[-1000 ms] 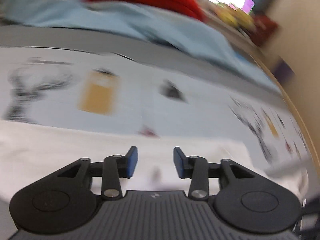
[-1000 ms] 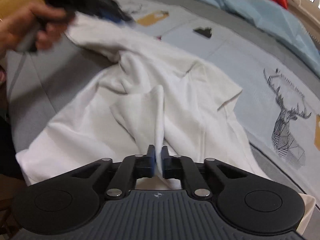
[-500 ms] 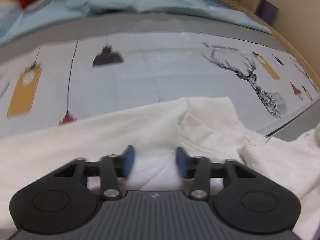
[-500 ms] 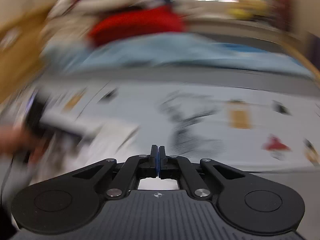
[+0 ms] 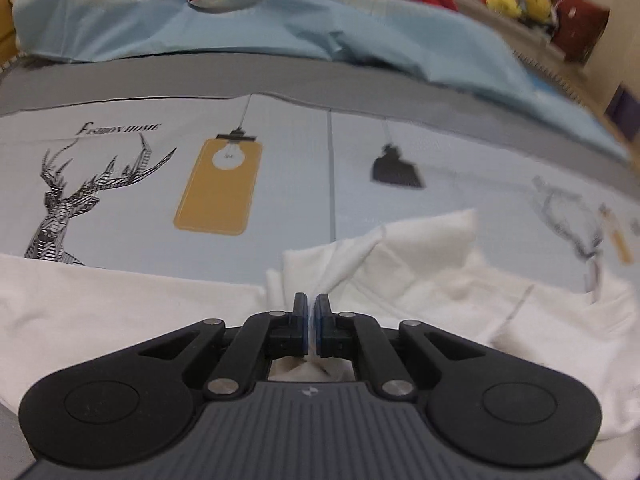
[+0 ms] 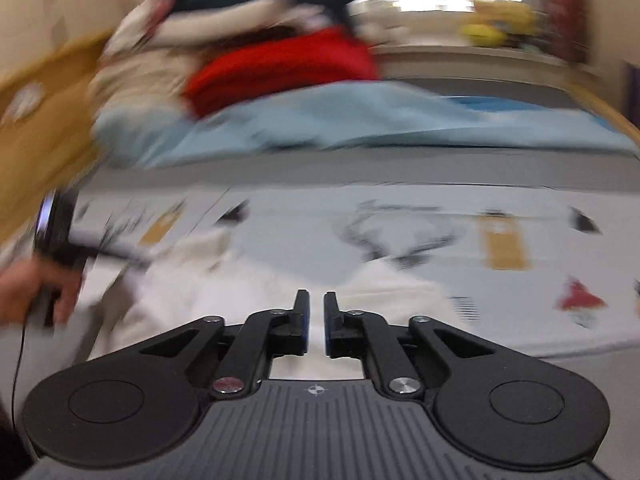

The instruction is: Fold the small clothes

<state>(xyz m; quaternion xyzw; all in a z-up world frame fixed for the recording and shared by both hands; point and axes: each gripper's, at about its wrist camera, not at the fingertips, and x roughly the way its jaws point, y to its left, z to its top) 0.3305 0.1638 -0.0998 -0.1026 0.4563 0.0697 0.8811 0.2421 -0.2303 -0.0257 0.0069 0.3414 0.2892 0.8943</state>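
Where the bed sheet (image 5: 304,184) carried print, only "HOME" was legible, above one of two deer drawings. One white garment (image 5: 420,280) lay crumpled on it. The left gripper (image 5: 311,308) was clenched on a garment fold. The right gripper (image 6: 316,312) was opening, nothing between its jaws.

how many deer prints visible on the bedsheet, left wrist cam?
2. One sharp deer print at far left, just above the white garment; one blurred deer print at far right. The garment may hide others.
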